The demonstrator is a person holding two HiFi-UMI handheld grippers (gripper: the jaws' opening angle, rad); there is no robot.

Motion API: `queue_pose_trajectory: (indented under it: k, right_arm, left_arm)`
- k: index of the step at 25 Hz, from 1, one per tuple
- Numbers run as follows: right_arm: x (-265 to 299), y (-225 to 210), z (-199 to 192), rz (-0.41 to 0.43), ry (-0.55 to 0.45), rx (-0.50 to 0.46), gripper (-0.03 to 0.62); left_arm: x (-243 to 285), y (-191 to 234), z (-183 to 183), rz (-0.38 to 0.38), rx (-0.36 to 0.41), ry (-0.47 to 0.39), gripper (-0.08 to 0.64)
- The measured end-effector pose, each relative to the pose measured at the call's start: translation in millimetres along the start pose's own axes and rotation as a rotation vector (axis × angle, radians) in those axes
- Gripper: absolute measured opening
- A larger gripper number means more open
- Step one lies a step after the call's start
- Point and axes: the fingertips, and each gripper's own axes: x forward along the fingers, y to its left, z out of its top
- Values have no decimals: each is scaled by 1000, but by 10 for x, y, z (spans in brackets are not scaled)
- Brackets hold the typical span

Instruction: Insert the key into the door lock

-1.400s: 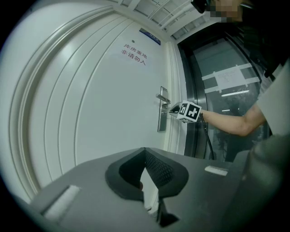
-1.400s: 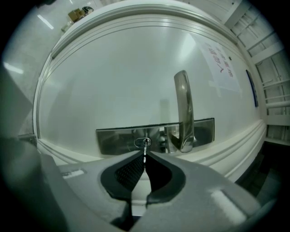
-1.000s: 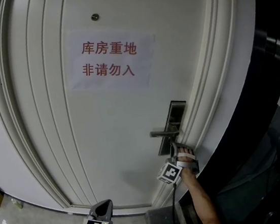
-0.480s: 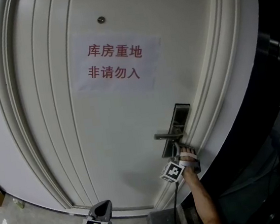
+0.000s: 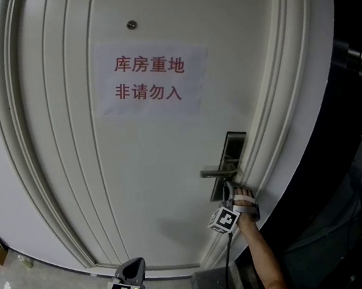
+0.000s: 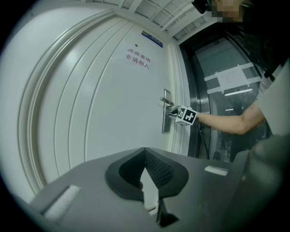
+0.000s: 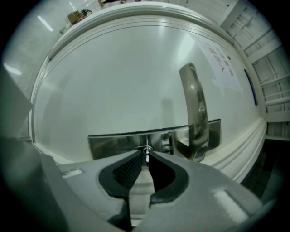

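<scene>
Key [image 7: 146, 150] looks seated in the lock plate [image 7: 113, 142] — my right gripper [image 7: 146, 155] has just been easing its jaws apart around it; next, I back straight off. Left gripper [image 6: 145, 150]: closed, empty.

left tool [image 6: 145, 151] level, jaws together

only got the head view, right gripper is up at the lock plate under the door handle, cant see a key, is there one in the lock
observer: Right gripper view shows a thin silver metal key standing between the fingers of the right gripper, its far end at the round keyhole in the brushed steel lock plate; it looks seated.
operator: are the fingers clamped on it
observer: They have just been opening and look barely clear of the key.
operator: left gripper holding anything
observer: No, left gripper view shows the left gripper shut with nothing between its fingers.
</scene>
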Motion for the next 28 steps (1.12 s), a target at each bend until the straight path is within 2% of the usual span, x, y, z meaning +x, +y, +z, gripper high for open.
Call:
queue_pose_trajectory:
  k: [4, 8, 11, 14, 18, 22, 28]
  right_arm:
    - [-23, 82, 17, 31, -24, 36, 113]
    - [-89, 42, 38, 12, -32, 58, 202]
    - [-123, 35, 57, -8, -61, 68, 206]
    - [-222, -35, 45, -26, -65, 101, 198]
    - [-402, -153, 43, -63, -88, 149, 118]
    - [-617, -214, 61, -71, -120, 225, 95]
    - [-951, -298, 55, -111, -159, 339, 22]
  left_arm:
    - [-71, 23, -1, 15, 0, 0, 2]
    - [-132, 10, 4, 19, 2, -3, 2]
    - [-164, -20, 9, 18, 3, -8, 2]
    - [-195, -54, 8, 18, 5, -12, 2]
    - [-252, -89, 10, 14, 10, -15, 2]
    - [-326, -135, 39, 6, 17, -20, 2]
    - [-454, -191, 71, -8, 27, -26, 2]
